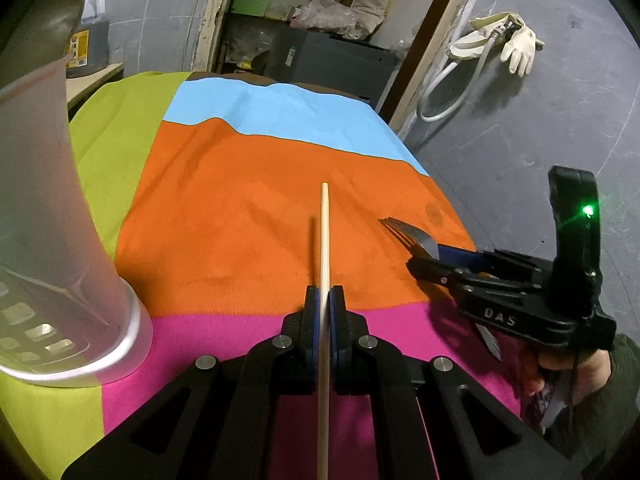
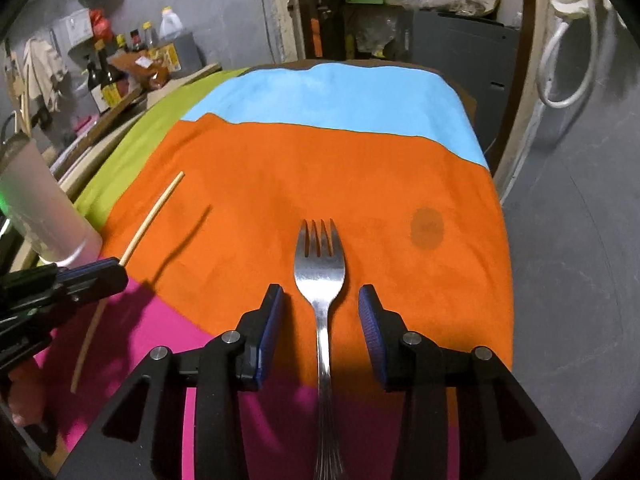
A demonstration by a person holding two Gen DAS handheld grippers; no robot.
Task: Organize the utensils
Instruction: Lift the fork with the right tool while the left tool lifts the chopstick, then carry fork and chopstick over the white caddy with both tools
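- The left gripper (image 1: 325, 300) is pinching a thin, pale wooden chopstick (image 1: 325, 236). Its two pads are pressed tight on the stick, which pokes out ahead of the fingers and runs back under them too.
- The right gripper (image 2: 321, 312) has its fingers spread apart. A shiny silver metal fork (image 2: 320, 276) sits in the gap between them, prongs pointing away, and the blue pads do not touch it.
- I cannot tell if the fork lies flat on the bright striped cloth (image 2: 360, 168) (it looks like it does).
- A tall, frosted plastic cup (image 1: 48, 216) stands just off to the side of the left gripper. I think the utensils go in there.
- The chopstick looks light and stiff, but thin and smooth, so it could spin or slide in the pads. Holding it near the middle keeps it steady.
- The fork is hard, heavier and slippery. The narrow neck just behind the prongs looks like the best place to squeeze.
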